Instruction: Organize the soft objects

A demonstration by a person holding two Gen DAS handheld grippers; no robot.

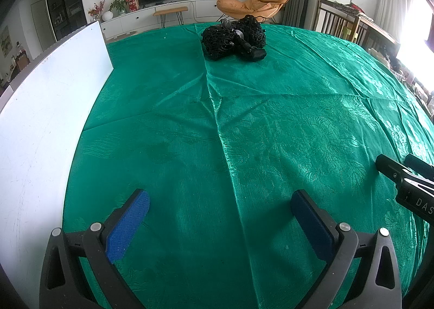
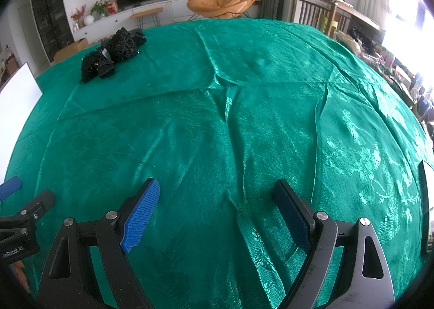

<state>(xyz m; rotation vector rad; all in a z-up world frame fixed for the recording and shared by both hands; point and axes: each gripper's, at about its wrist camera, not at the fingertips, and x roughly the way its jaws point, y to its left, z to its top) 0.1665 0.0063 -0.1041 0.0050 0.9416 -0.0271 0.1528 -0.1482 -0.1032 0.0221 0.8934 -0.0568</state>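
Left hand-held gripper (image 1: 219, 204): jaws spread wide, nothing between the blue pads (image 1: 130, 225), hovering over the green cloth (image 1: 244, 119) near the front edge of the surface. Right hand-held gripper (image 2: 215, 201): same, spread wide and empty, just beside the left one; each shows at the edge of the other's view.

Task item: black lacy bundle (image 1: 233, 36), soft netting in a crumpled heap, sits at the far side of the surface, well apart from both grippers. In the right wrist view it lies far left (image 2: 112, 52). Something black and glossy is tucked into it, possibly a strap or handle, too small to tell.

White board (image 1: 40, 119) stands along the left edge of the cloth. Cloth is creased, with a fold line running down the middle.
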